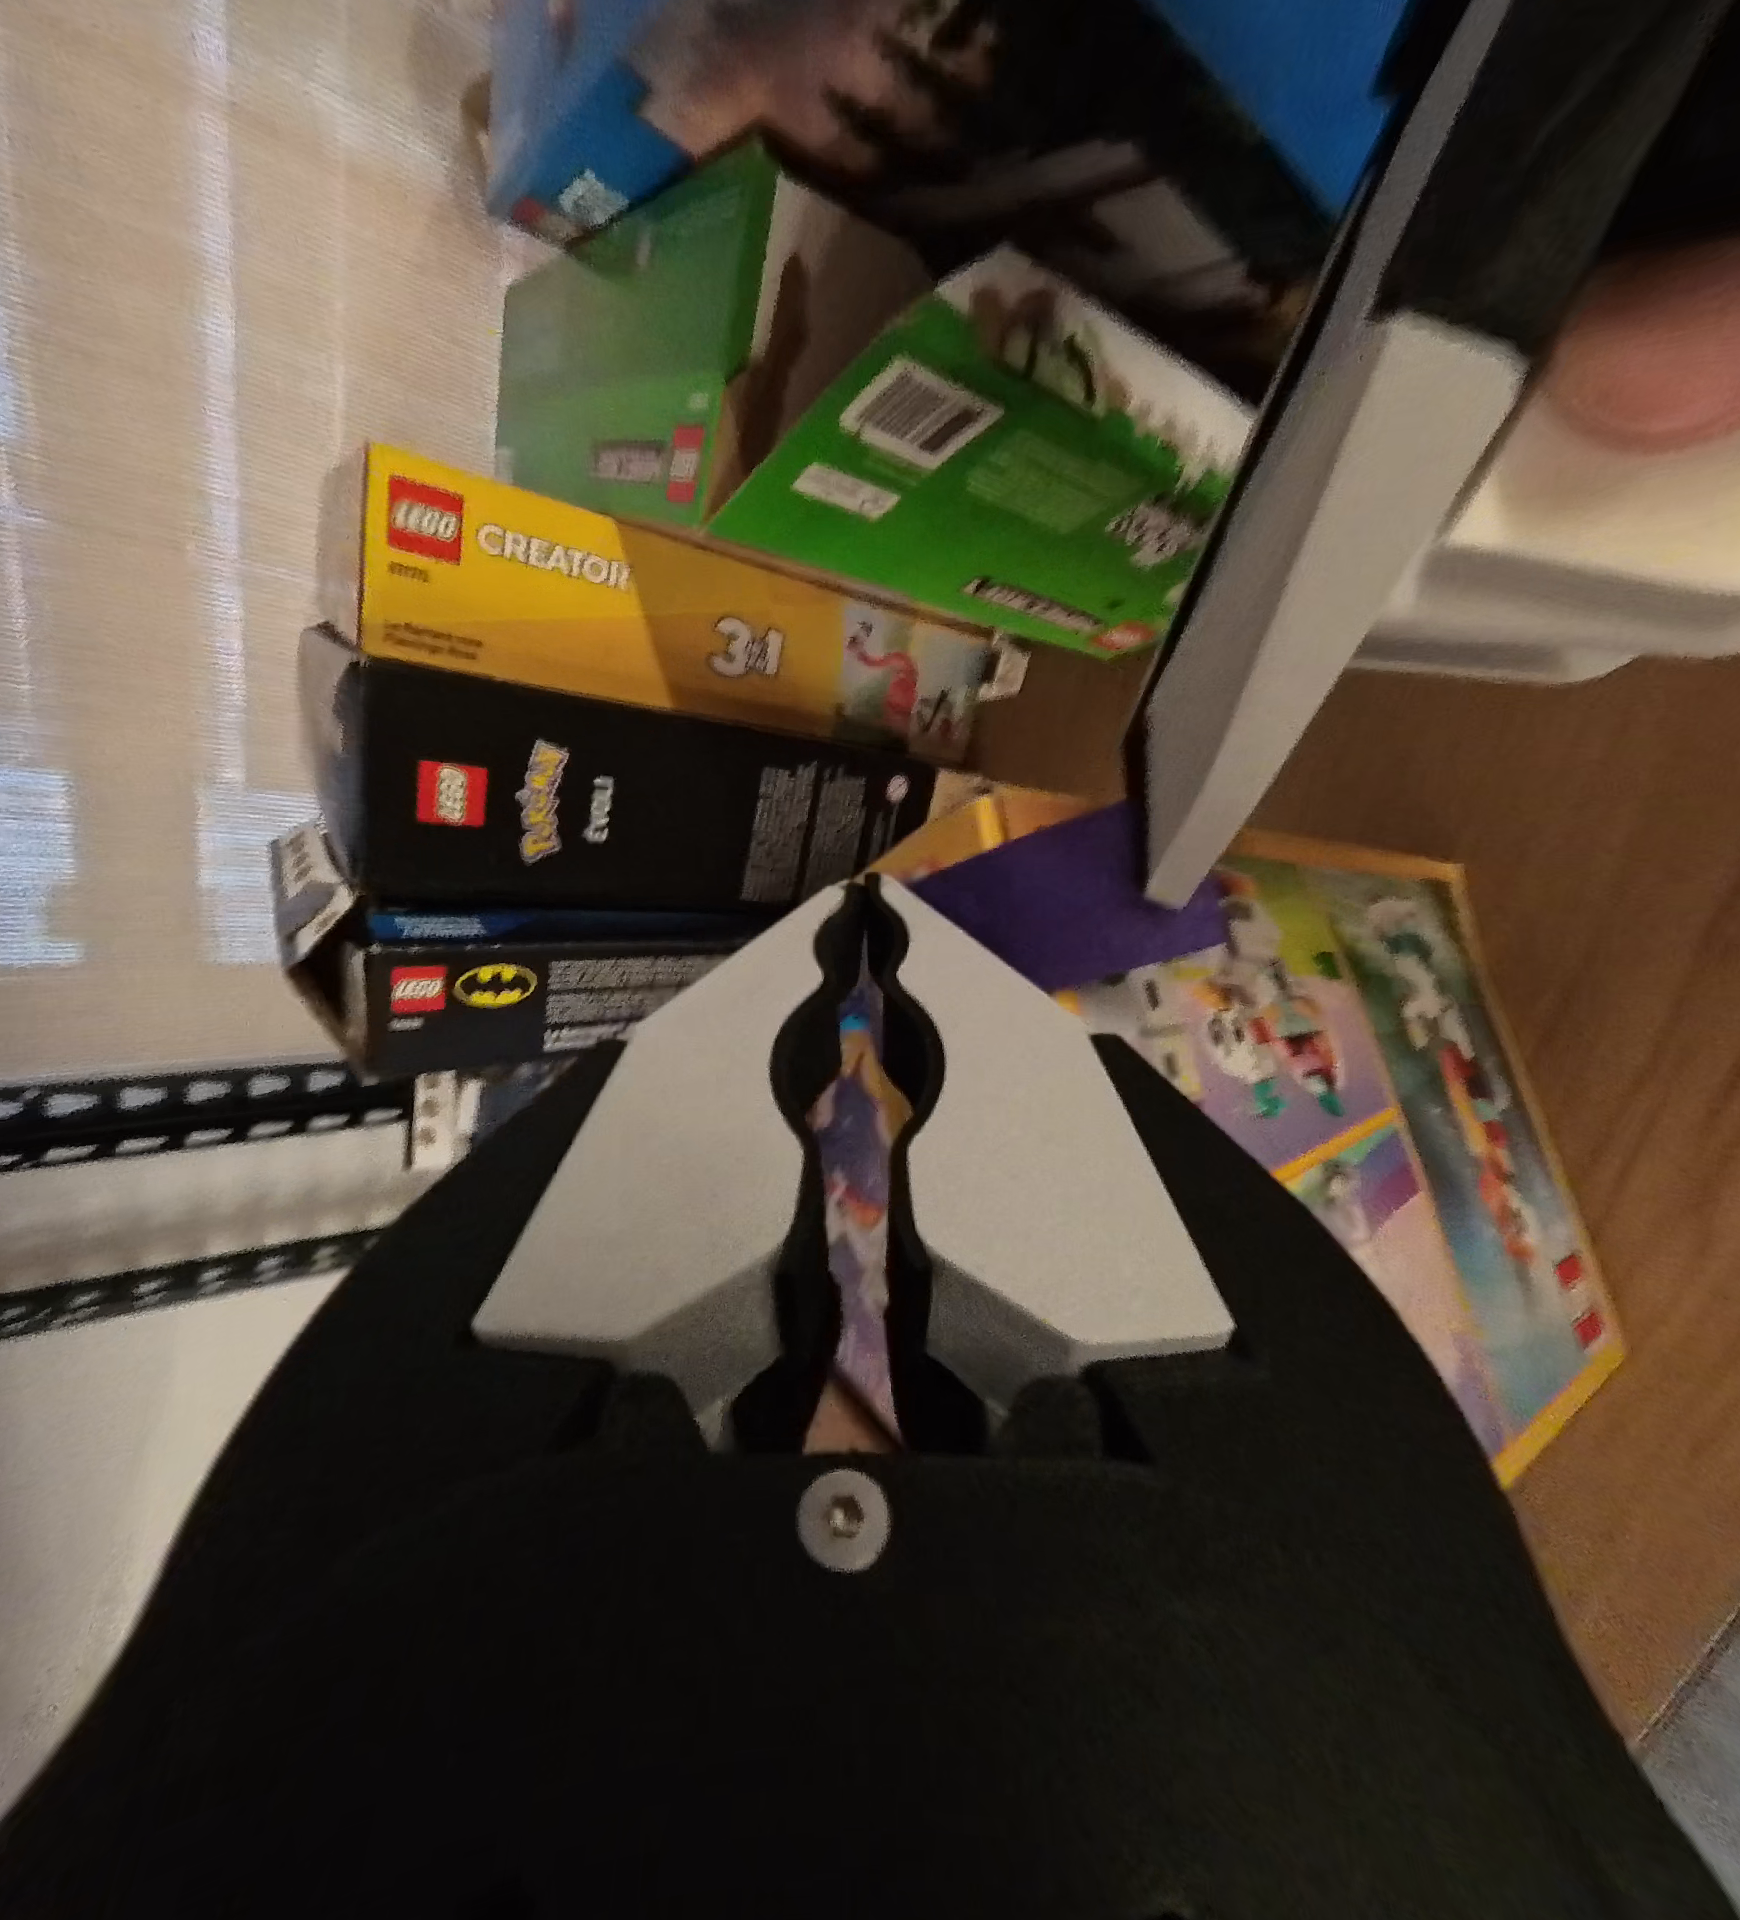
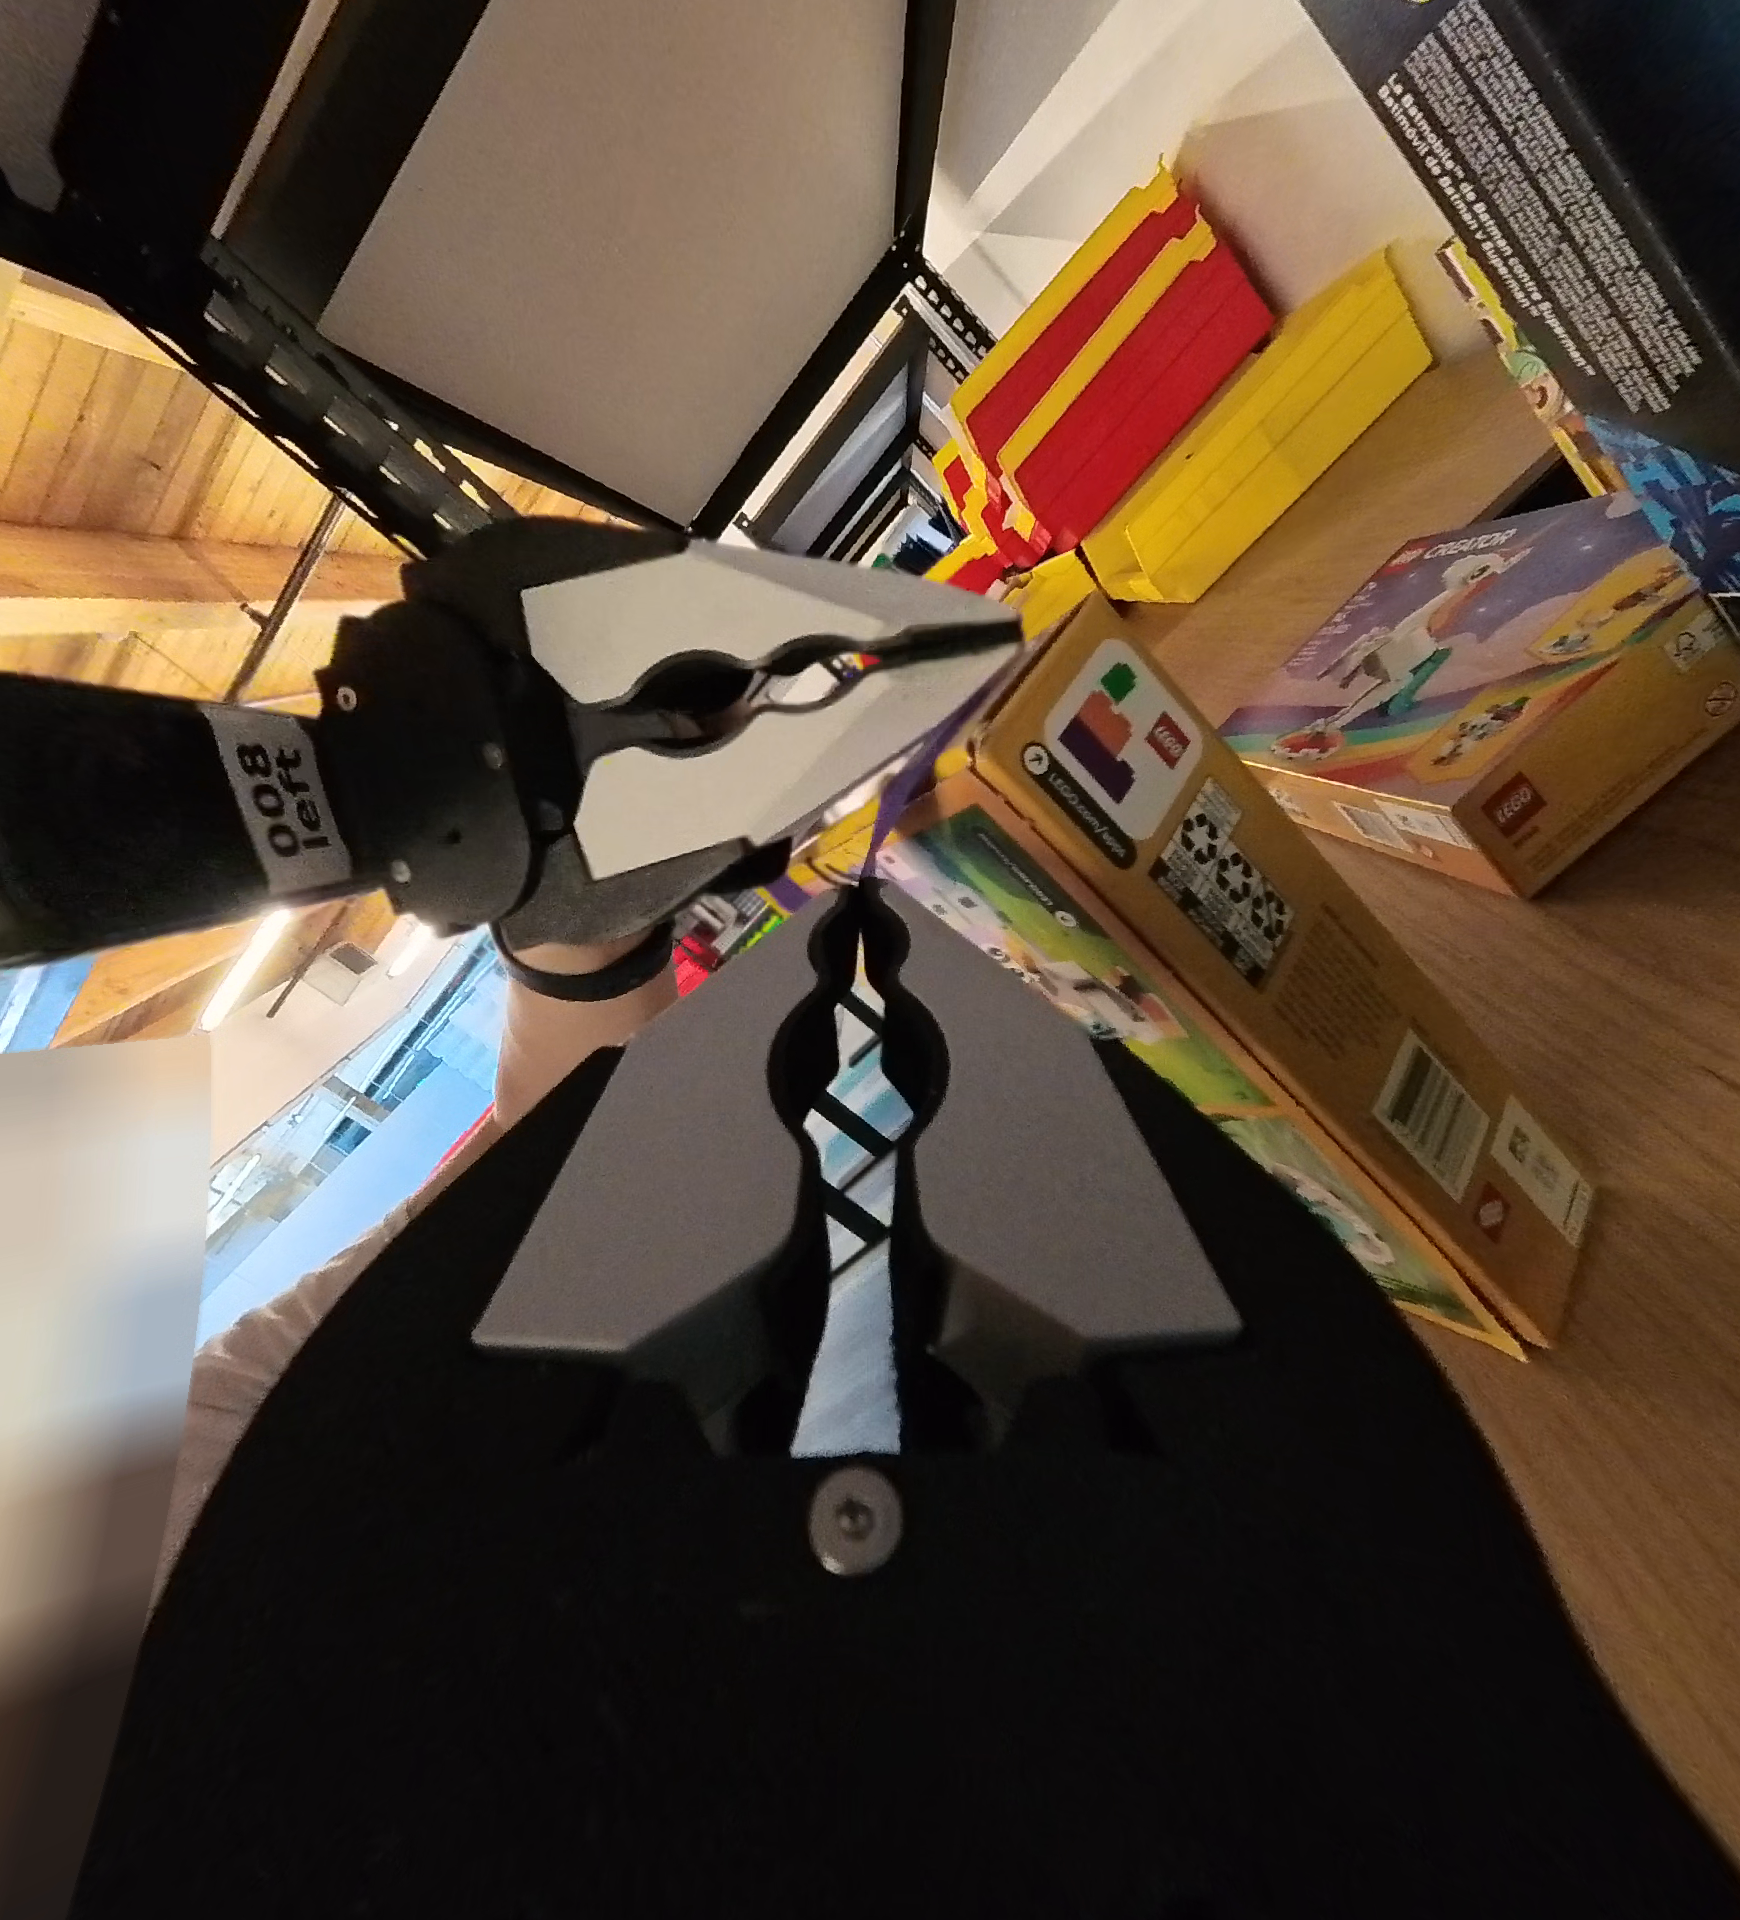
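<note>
Purple and gold, the unicorn brick-set box [image 1: 1365, 1091] rests on a wooden shelf [image 1: 1676, 935], at about 3 o'clock in the left wrist view, with its purple flap [image 1: 1053, 914] lifted toward the centre. The left tool [image 1: 864, 888] is nearly closed: its grey fingers [image 1: 700, 1143] leave only a narrow slit, and a thin printed panel of the box runs edge-on through that slit. The right tool [image 2: 864, 896] is also drawn narrow, its tips meeting on the purple edge of the same flap. From the right wrist view the left tool comes in from 9 o'clock, and the purple edge runs from its tips down to the right tool's tips. In that view the box stands tilted on a long edge, its gold end face at about 2 o'clock.

Beyond the left tool, at 11 o'clock, lies a pile of other sets: a yellow box [image 1: 533, 561] on a black box [image 1: 637, 810] on a bat-logo box [image 1: 492, 997], with two green boxes [image 1: 970, 478] behind at 12 o'clock.

In the right wrist view a second unicorn box [image 2: 1531, 727] sits at 2 o'clock, well apart from the held one. Red and yellow bins [image 2: 1136, 395] are stacked at 1 o'clock, a large black box [image 2: 1624, 208] fills the upper right corner, and black metal rack posts [image 2: 907, 260] cross at 12 o'clock.
</note>
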Motion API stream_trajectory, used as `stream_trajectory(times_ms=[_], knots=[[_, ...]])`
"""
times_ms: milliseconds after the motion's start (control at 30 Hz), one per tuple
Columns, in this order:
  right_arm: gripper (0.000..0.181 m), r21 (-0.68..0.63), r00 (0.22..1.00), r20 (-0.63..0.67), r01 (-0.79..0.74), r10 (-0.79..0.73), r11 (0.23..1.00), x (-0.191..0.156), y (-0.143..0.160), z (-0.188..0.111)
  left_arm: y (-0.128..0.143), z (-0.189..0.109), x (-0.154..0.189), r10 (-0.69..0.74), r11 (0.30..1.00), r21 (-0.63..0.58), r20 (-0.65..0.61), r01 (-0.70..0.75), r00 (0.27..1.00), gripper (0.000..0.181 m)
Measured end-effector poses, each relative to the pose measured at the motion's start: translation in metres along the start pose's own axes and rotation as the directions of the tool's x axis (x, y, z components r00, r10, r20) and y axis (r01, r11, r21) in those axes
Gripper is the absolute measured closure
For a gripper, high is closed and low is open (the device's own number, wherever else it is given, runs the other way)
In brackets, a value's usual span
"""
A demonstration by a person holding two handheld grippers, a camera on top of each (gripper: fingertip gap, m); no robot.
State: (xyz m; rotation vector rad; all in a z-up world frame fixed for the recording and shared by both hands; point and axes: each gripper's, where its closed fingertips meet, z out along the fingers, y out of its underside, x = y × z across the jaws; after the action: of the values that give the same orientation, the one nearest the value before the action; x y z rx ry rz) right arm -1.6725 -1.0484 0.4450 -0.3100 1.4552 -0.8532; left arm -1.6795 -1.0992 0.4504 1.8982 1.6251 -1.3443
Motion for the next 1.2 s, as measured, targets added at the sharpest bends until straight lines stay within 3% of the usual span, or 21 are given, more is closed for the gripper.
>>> stream_trajectory(times_ms=[67, 233, 300, 467, 600, 667, 733, 767, 833, 933, 1067, 1200], knots=[[0.181, 0.0, 1.0, 0.0, 0.0, 0.0, 1.0, 0.0, 0.0, 0.0, 0.011, 0.001, -0.006, 0.016, 0.998, -0.063, 0.031, -0.014, 0.999, 0.181], [0.181, 0.003, 1.0, -0.001, 0.001, -0.001, 1.0, 0.001, -0.001, 0.001, -0.008, -0.012, 0.0, -0.07, 0.996, 0.052, -0.059, 0.073, 0.996, 0.181], [0.181, 0.003, 1.0, -0.002, 0.0, 0.0, 1.0, 0.001, -0.001, 0.001, -0.005, -0.01, 0.008, -0.039, 0.999, 0.022, -0.085, 0.041, 0.996, 0.181], [0.181, 0.011, 1.0, 0.014, -0.009, 0.009, 1.0, -0.003, -0.003, 0.001, 0.014, -0.008, -0.002, 0.028, 0.997, -0.066, 0.033, -0.025, 0.999, 0.181], [0.181, 0.007, 1.0, 0.024, -0.017, 0.017, 1.0, -0.005, -0.002, 0.0, 0.004, -0.027, -0.01, -0.063, 0.996, 0.06, 0.063, 0.059, 0.996, 0.181], [0.181, 0.004, 1.0, 0.018, -0.015, 0.014, 1.0, -0.003, -0.002, 0.0, -0.001, -0.037, -0.009, -0.149, 0.984, 0.102, -0.006, 0.149, 0.989, 0.157], [0.181, 0.002, 1.0, 0.014, -0.012, 0.012, 1.0, -0.002, -0.002, 0.0, -0.007, -0.046, 0.006, -0.226, 0.964, 0.104, -0.165, 0.245, 0.96, 0.129], [0.181, 0.002, 1.0, 0.013, -0.01, 0.01, 1.0, -0.002, -0.002, 0.0, -0.008, -0.048, 0.014, -0.24, 0.96, 0.092, -0.223, 0.265, 0.945, 0.125], [0.181, 0.001, 1.0, 0.014, -0.01, 0.01, 1.0, -0.002, -0.001, 0.0, -0.002, -0.046, 0.025, -0.192, 0.977, 0.054, -0.206, 0.208, 0.959, 0.132], [0.181, -0.005, 1.0, 0.013, -0.006, 0.006, 1.0, -0.002, 0.0, 0.0, 0.012, -0.036, 0.023, -0.045, 0.999, -0.001, -0.012, 0.045, 0.999, 0.152], [0.181, -0.004, 1.0, 0.014, 0.0, 0.0, 1.0, -0.001, 0.0, 0.0, 0.008, -0.034, 0.022, -0.041, 0.999, 0.026, 0.06, 0.039, 0.997, 0.157], [0.181, -0.003, 1.0, 0.012, 0.004, -0.004, 1.0, 0.0, 0.0, 0.0, 0.011, -0.031, 0.029, -0.065, 0.998, 0.012, 0.027, 0.065, 0.997, 0.161]])
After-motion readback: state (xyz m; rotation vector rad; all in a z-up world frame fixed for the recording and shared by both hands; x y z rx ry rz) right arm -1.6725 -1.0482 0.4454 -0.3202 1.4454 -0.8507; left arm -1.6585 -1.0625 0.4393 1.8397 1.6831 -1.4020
